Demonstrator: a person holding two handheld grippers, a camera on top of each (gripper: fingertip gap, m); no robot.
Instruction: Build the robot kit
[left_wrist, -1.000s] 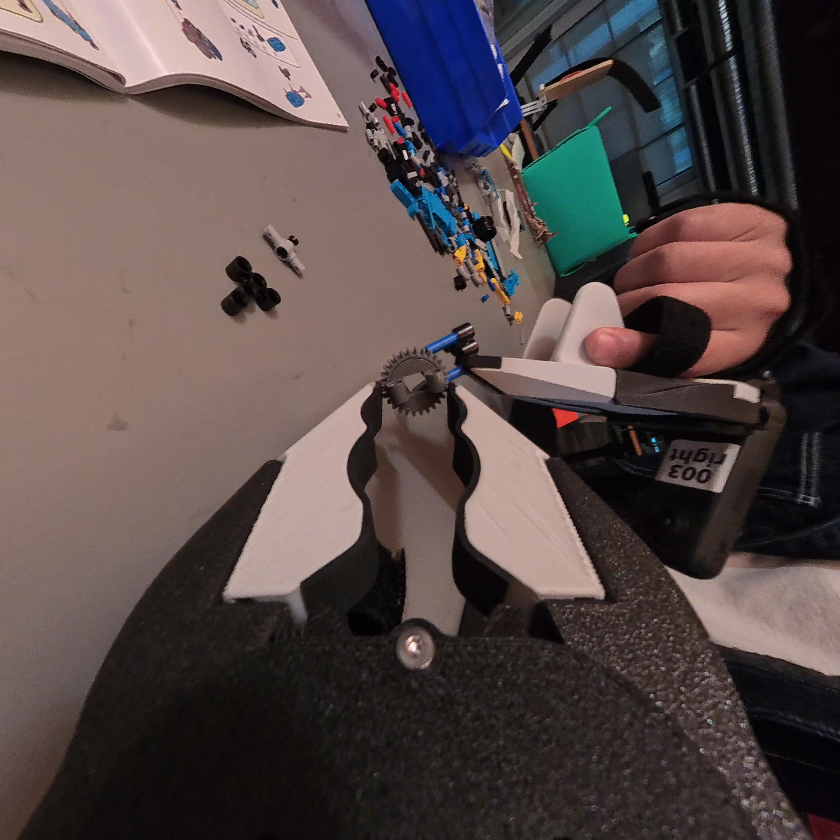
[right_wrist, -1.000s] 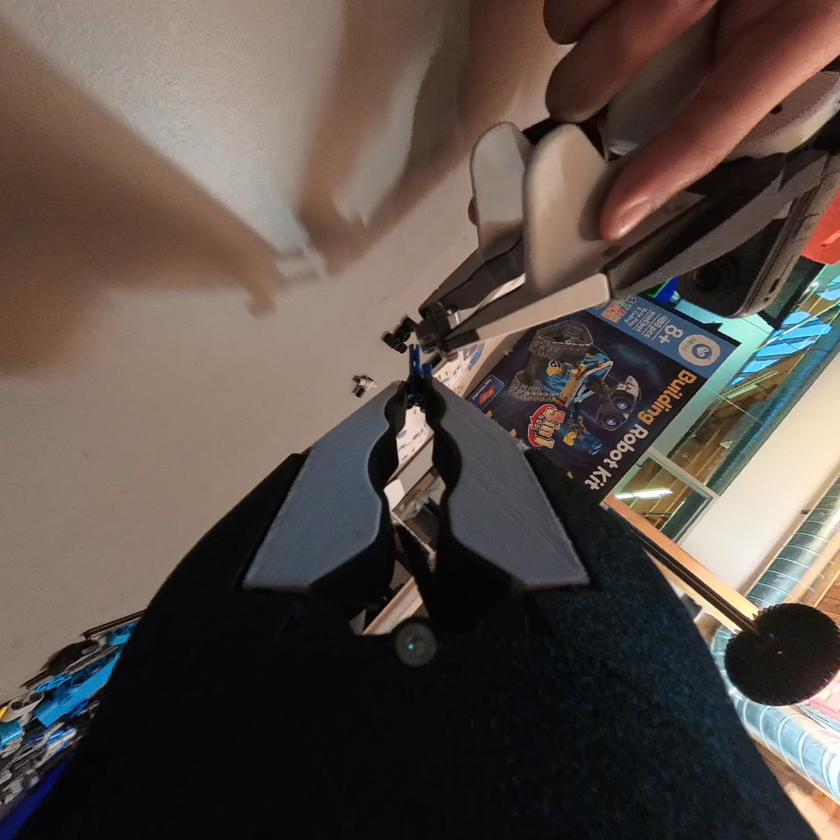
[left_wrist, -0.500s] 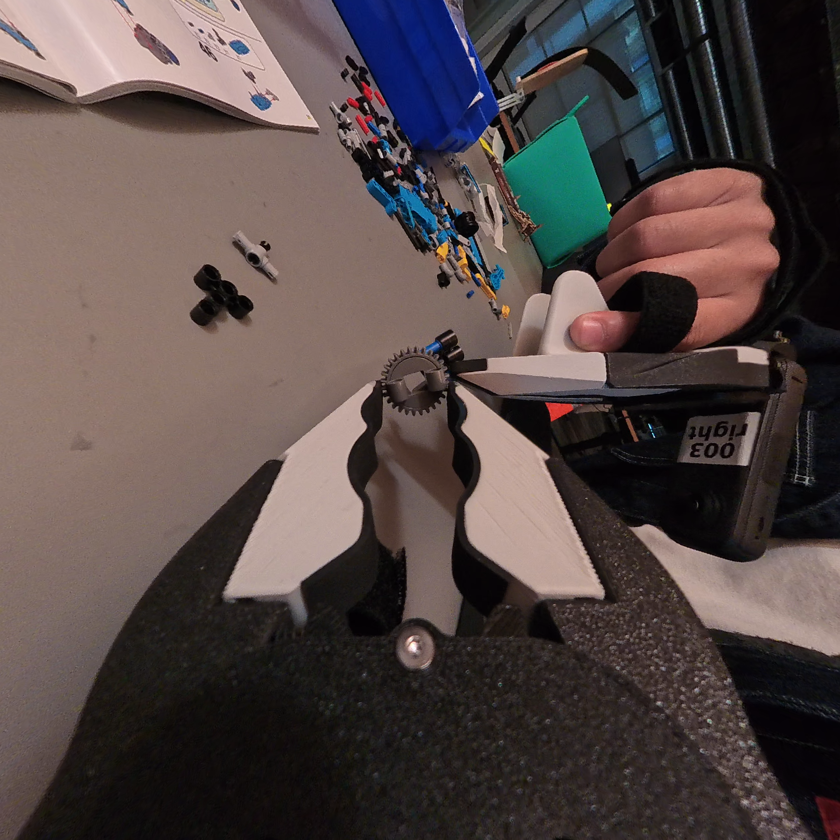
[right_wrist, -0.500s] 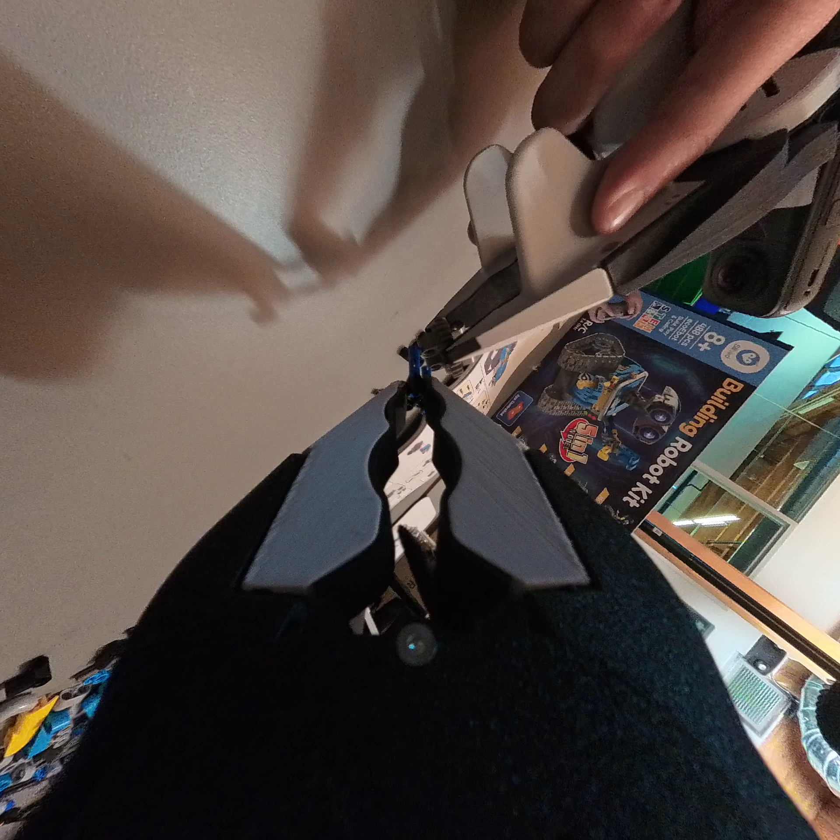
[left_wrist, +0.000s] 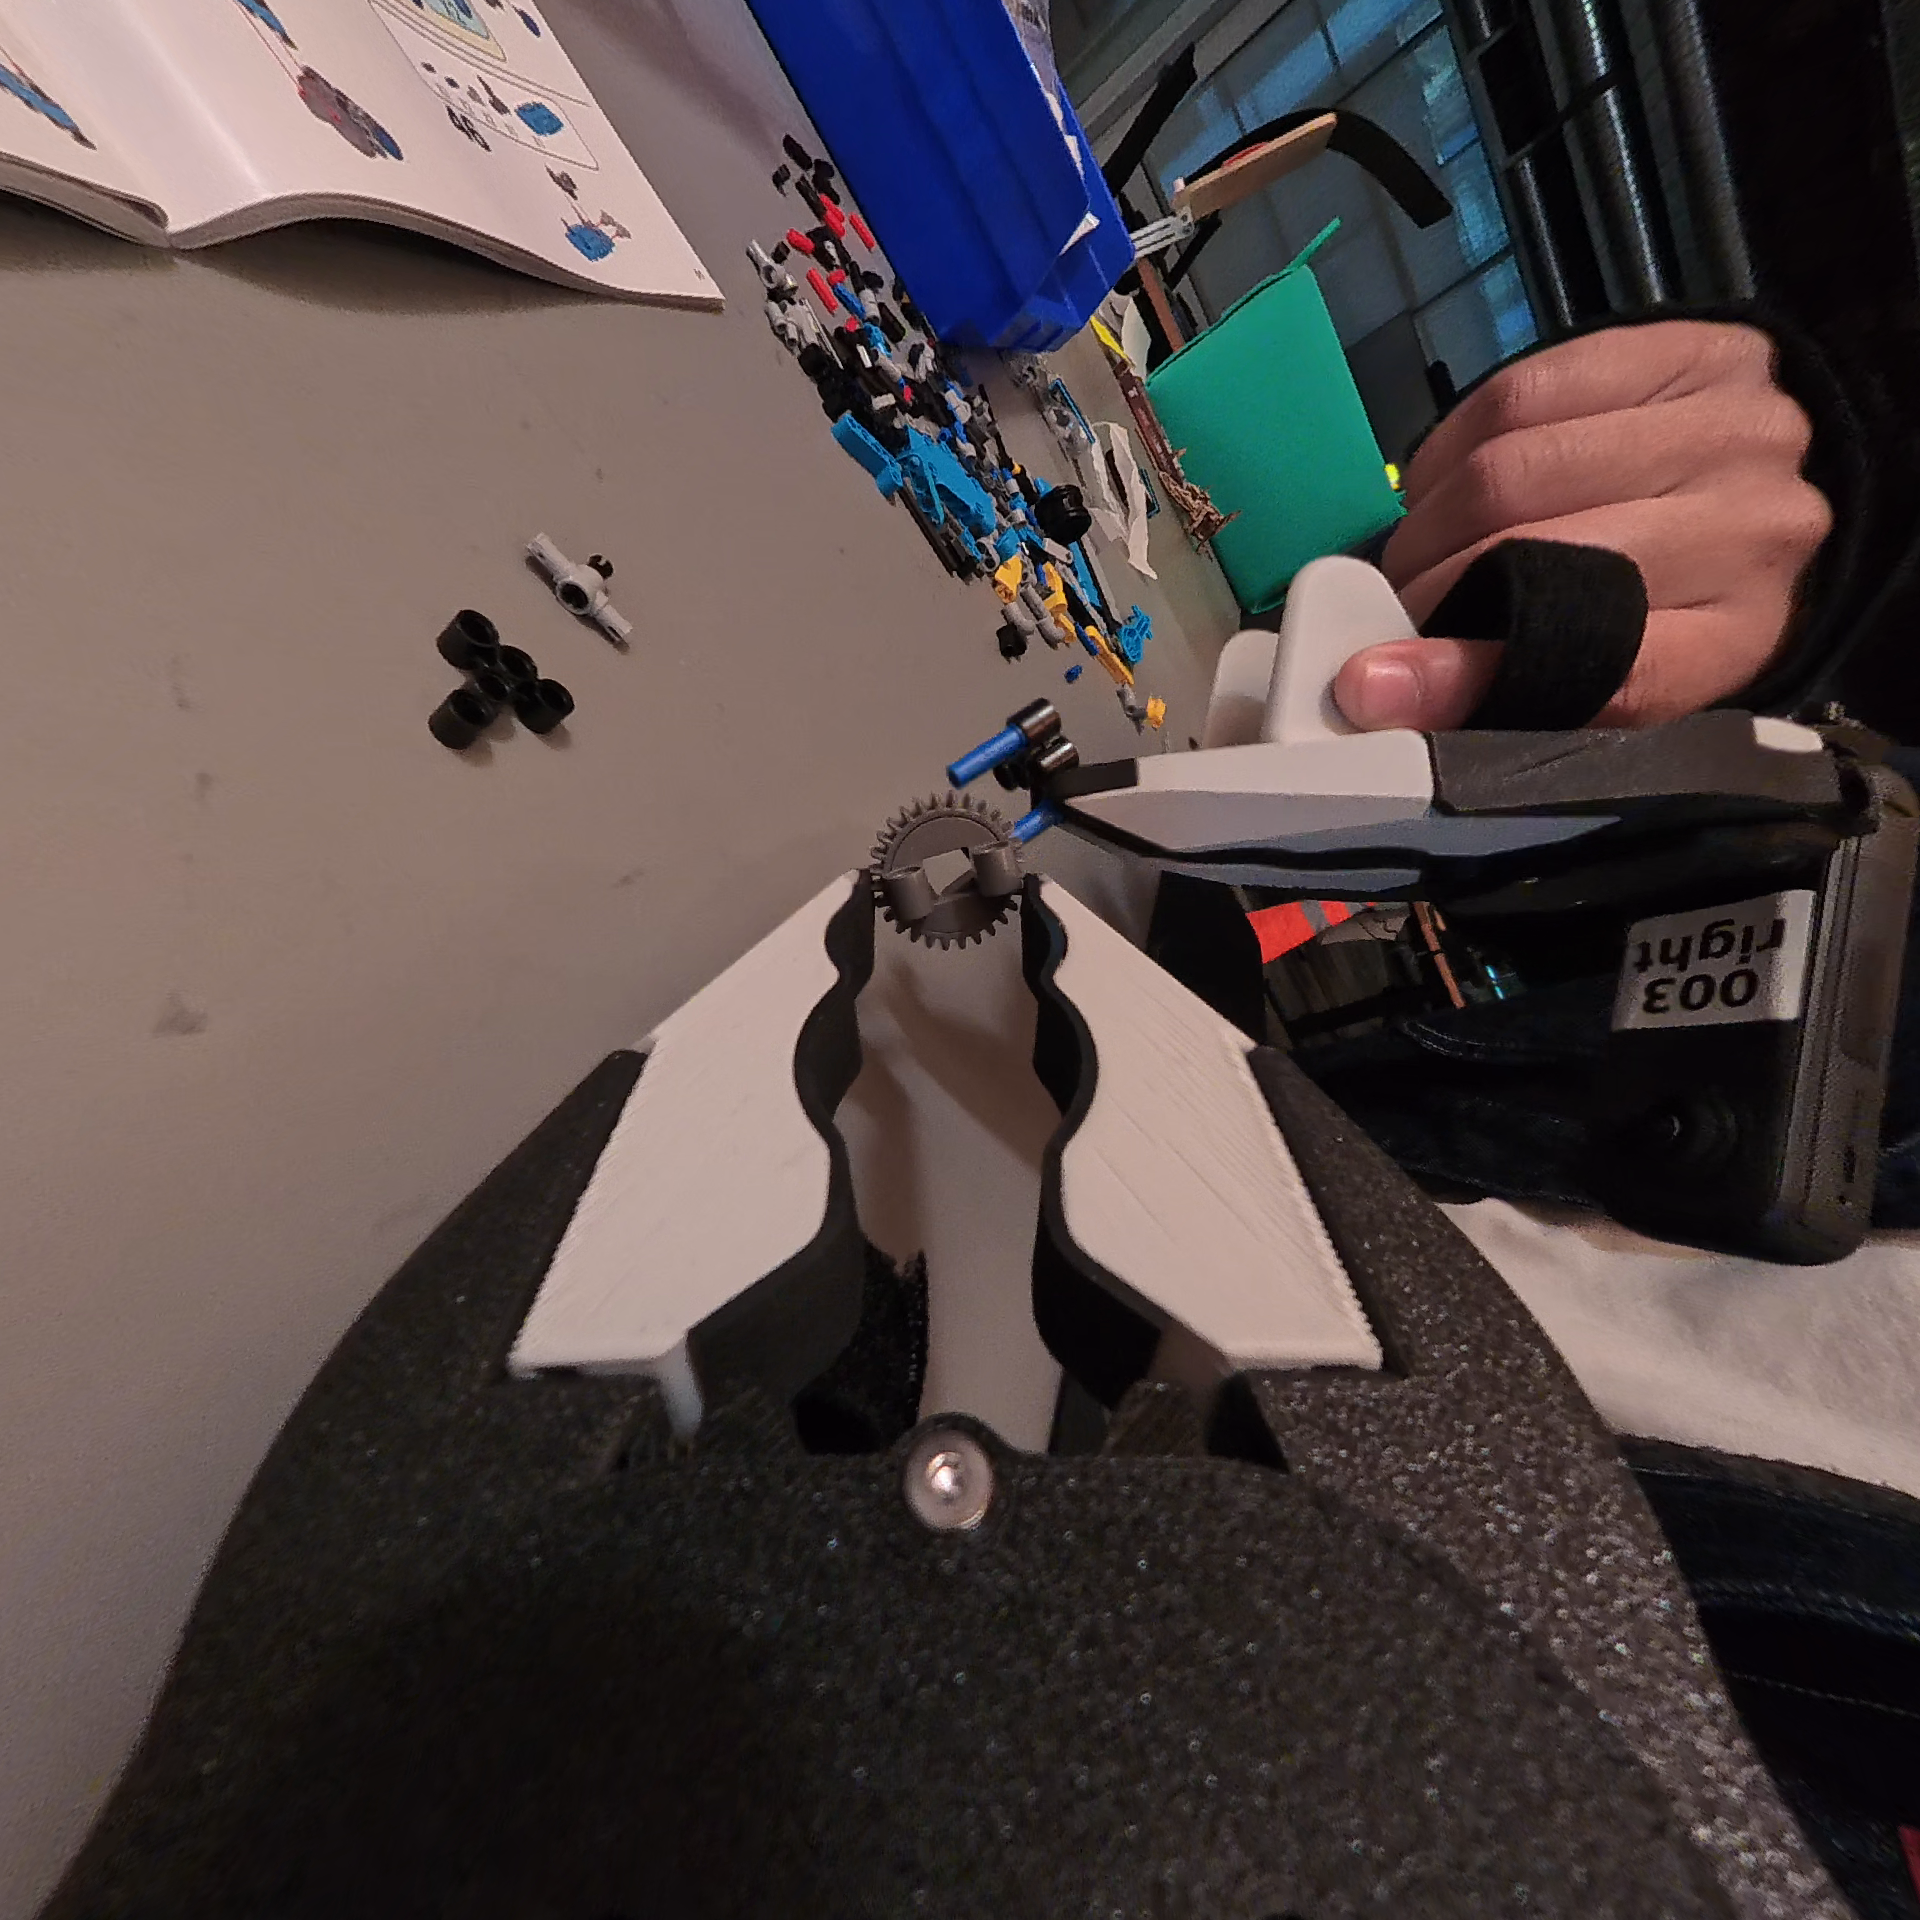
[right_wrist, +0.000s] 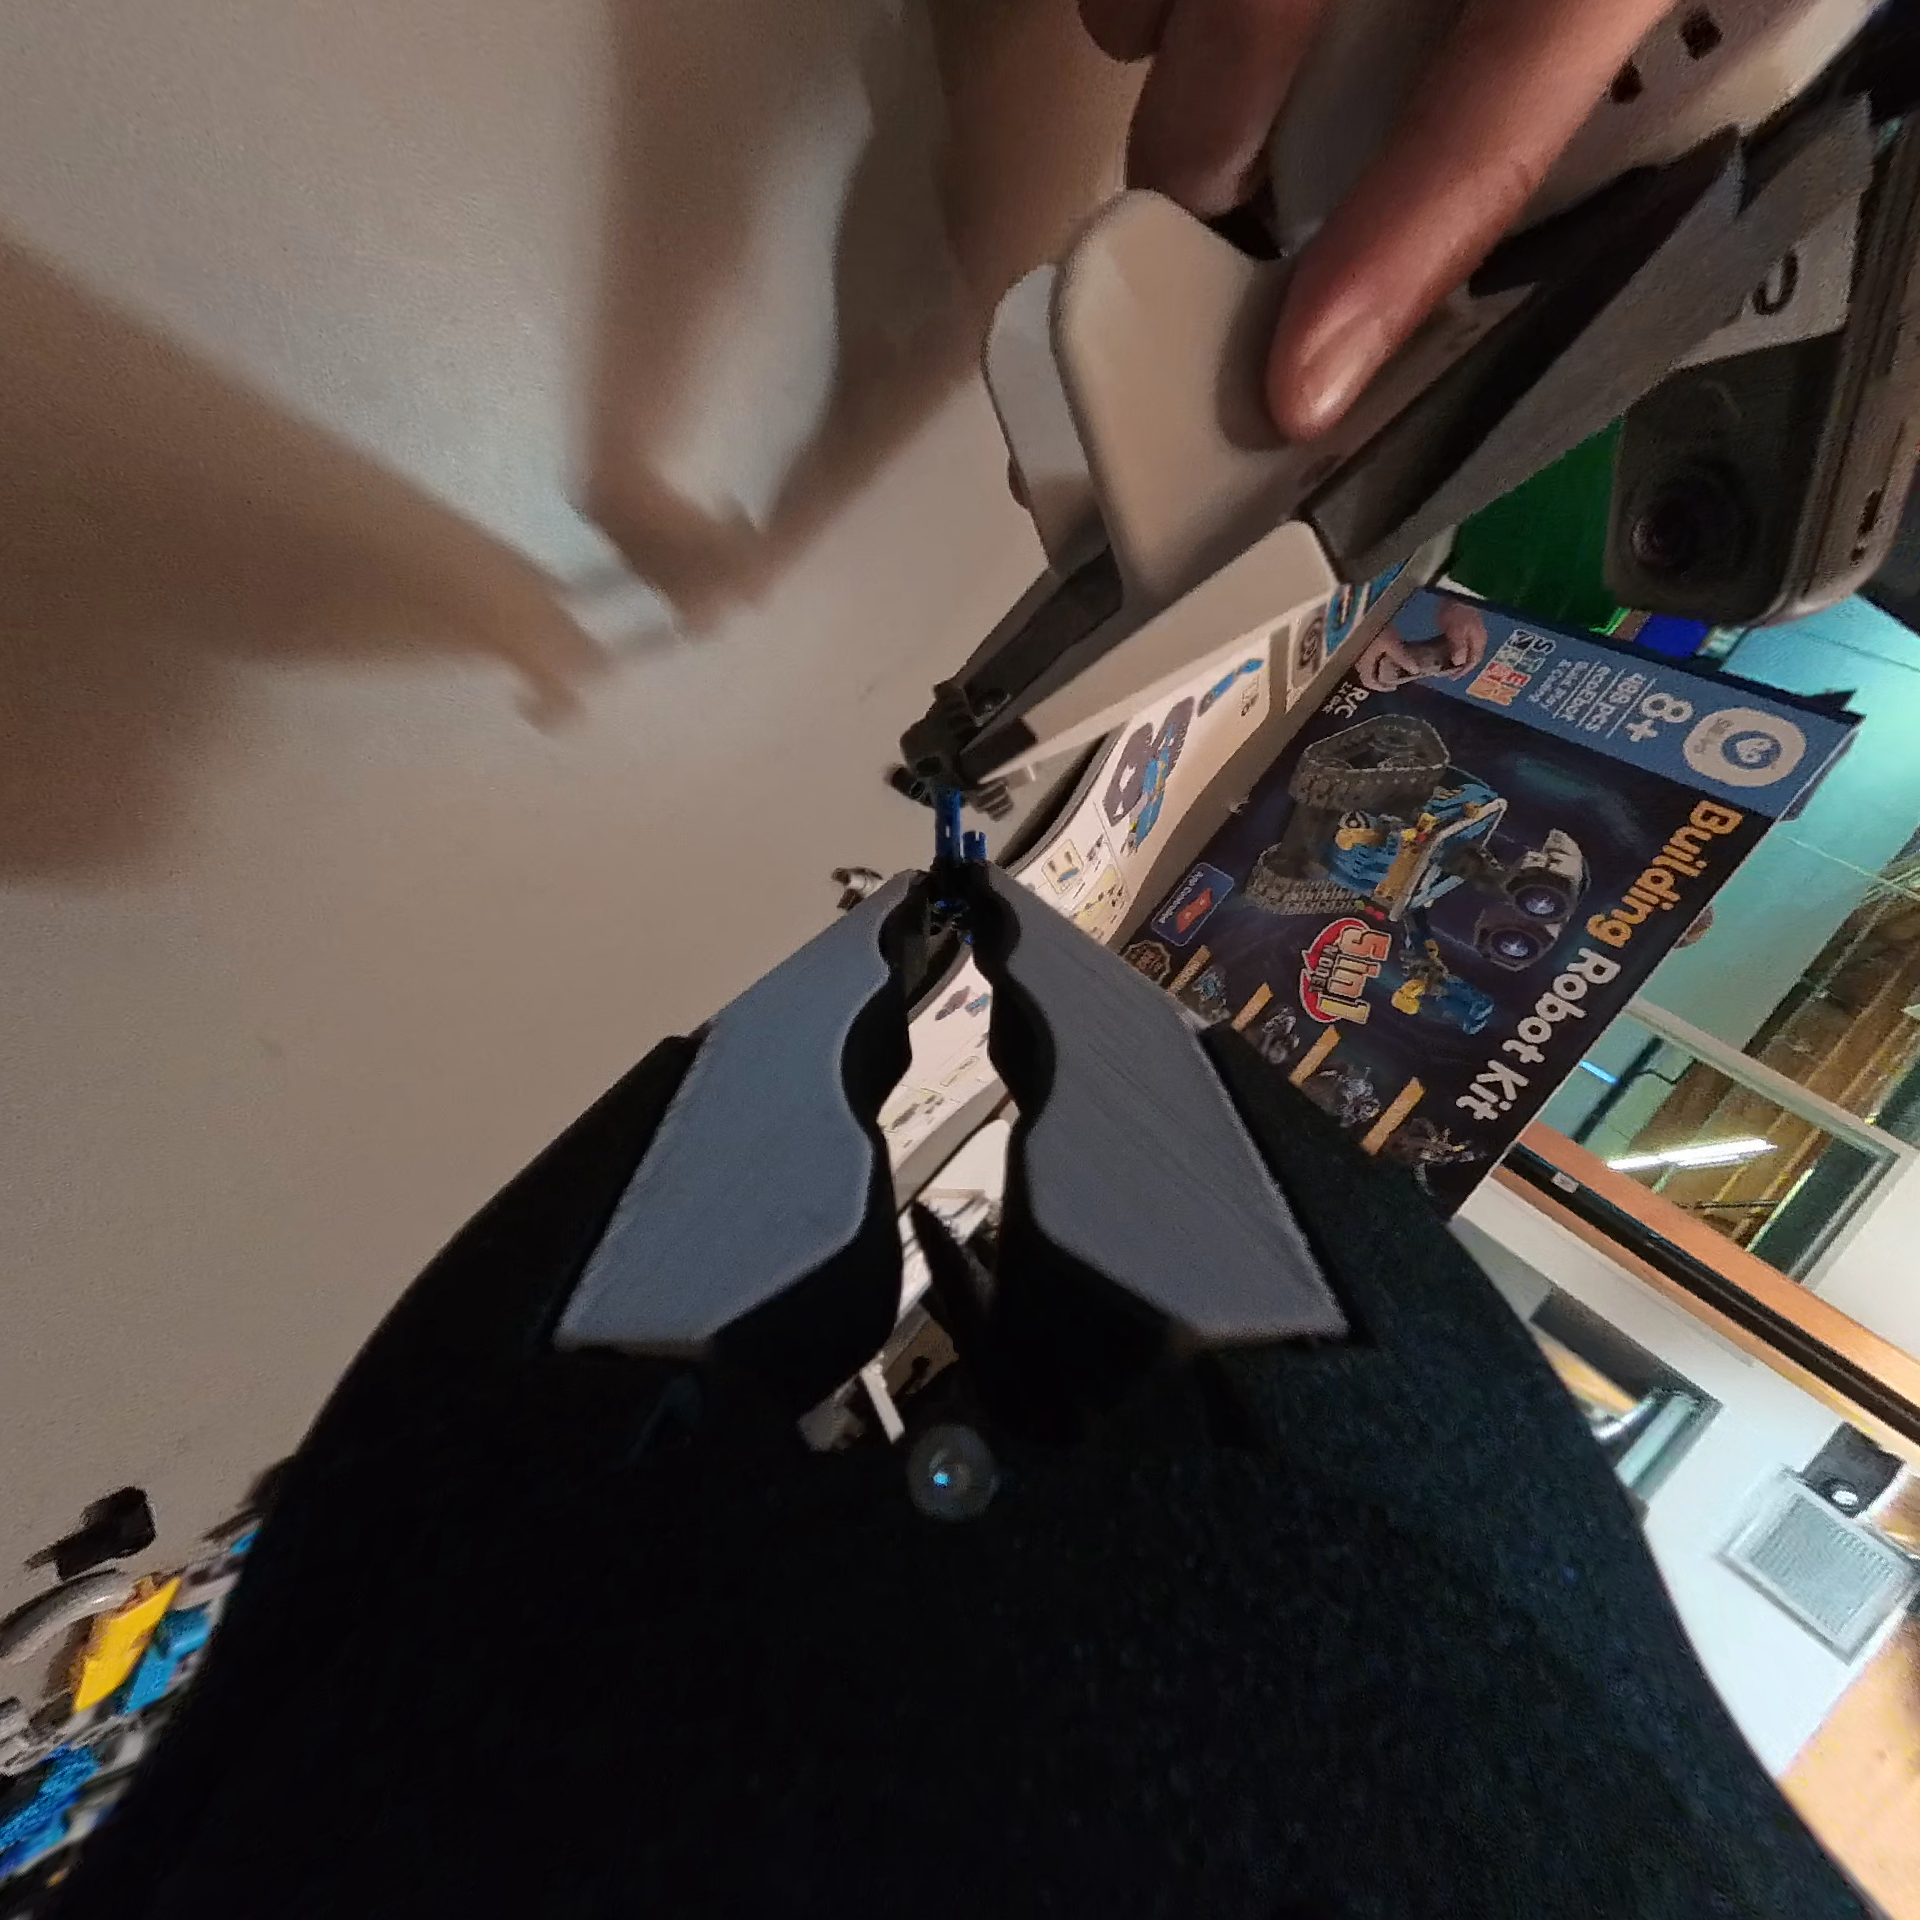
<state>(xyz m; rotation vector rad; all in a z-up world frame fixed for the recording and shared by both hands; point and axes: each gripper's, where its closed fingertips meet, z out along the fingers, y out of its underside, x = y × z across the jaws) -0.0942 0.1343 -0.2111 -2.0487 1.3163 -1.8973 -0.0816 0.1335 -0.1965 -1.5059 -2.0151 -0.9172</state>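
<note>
Left claw is pinching a grey gear with small grey connectors between its tips, holding it above the grey bench. Right claw is pinching a small black-and-blue pin piece, blue pegs pointing at the gear; seen from the left wrist view, that piece is sitting just right of the gear, tip nearly touching. A hand is gripping the right tool. On the bench, left of the gear: a black connector cluster and a light grey joint, near each other. Farther off: an open instruction booklet, a scatter of loose bricks, a blue bin. A kit box is showing in the right wrist view.
</note>
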